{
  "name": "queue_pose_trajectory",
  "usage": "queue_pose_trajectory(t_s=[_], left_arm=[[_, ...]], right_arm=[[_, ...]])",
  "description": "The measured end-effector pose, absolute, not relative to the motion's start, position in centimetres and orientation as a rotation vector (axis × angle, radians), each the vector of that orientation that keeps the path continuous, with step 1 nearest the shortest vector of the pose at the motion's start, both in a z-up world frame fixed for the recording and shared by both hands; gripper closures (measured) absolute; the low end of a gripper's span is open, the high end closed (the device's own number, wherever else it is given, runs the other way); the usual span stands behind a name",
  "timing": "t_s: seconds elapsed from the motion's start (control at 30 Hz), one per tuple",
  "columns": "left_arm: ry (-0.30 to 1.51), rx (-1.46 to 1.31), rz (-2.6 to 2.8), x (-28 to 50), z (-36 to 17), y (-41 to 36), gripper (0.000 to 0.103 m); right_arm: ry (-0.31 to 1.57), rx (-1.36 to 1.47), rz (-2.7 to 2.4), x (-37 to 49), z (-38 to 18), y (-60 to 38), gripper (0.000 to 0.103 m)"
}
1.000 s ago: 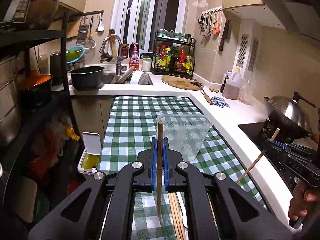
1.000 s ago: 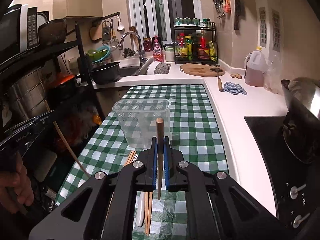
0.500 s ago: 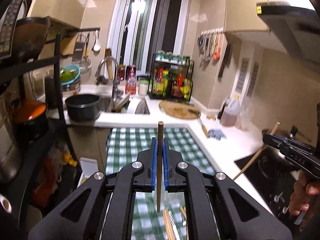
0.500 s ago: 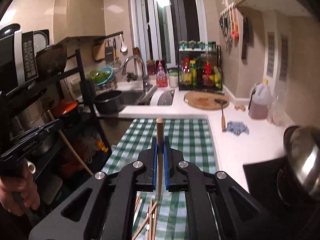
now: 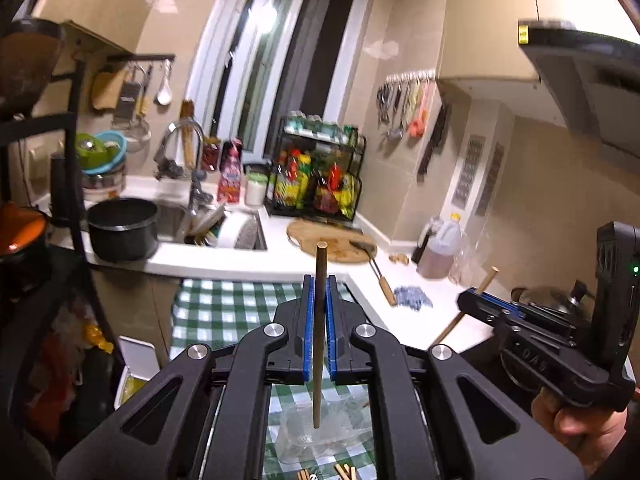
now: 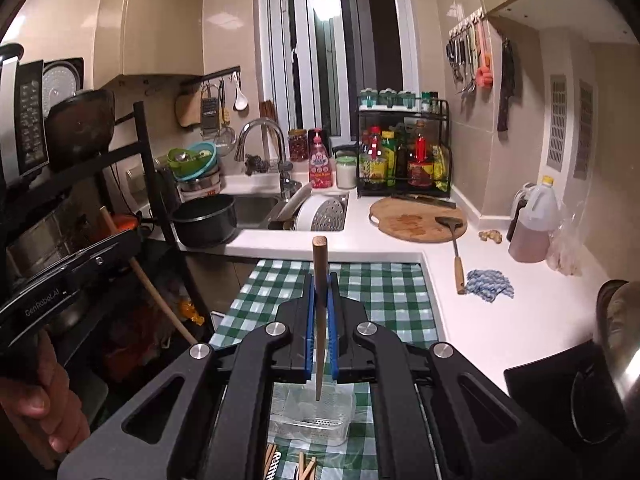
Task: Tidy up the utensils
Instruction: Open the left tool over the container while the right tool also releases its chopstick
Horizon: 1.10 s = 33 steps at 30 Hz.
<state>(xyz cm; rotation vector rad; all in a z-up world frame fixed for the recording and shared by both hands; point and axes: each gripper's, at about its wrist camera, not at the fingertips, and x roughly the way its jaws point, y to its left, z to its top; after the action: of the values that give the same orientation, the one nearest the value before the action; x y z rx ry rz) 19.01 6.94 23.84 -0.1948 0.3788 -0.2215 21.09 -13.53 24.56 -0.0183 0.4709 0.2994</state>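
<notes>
Green-checked worktop (image 6: 384, 292) below: both my hand-held grippers, left (image 5: 319, 312) and right (image 6: 320, 312), each pinch one wooden chopstick (image 5: 319, 344) upright above the clear plastic container (image 6: 312, 420). Next: lower tips in, release.

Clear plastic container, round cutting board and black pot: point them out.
clear plastic container (image 6: 310, 420), right wrist view, front wall.
round cutting board (image 6: 412, 220), right wrist view, middle of its top.
black pot (image 5: 122, 230), left wrist view, outer side.

green checked tablecloth (image 6: 384, 292) carries a clear container (image 6: 312, 420) and chopsticks (image 6: 306, 468).
</notes>
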Motion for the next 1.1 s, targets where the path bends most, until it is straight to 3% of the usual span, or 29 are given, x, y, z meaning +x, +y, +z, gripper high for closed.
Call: queue_pose_trajectory(t_s=[0.33,0.83,0.87,0.93,1.1], left_arm=[[0.522,-0.201,-0.244,22.9,17.3,6.6,0.097],[0.604,-0.181,-0.235,24.5,14.3,5.9,0.097],[0.609,-0.181,-0.231,24.6,14.2,5.9,0.095],[0.606,-0.188,-0.214,24.4,14.4,6.2,0.074],[0.510,-0.173,-0.188,22.2,16.8,6.7,0.070]], right_arm=[[0.578,0.005,0.295,23.5,18.4,-13.3,0.097],[0.659,-0.016,0.268,24.4,15.0,-13.2,0.096],[0.665,-0.021,0.258,24.5,15.0,-13.2,0.095],[0.671,-0.034,0.234,24.4,15.1,-13.3,0.091],[0.630,-0.064,0.178,23.2,16.5,-14.5,0.081]])
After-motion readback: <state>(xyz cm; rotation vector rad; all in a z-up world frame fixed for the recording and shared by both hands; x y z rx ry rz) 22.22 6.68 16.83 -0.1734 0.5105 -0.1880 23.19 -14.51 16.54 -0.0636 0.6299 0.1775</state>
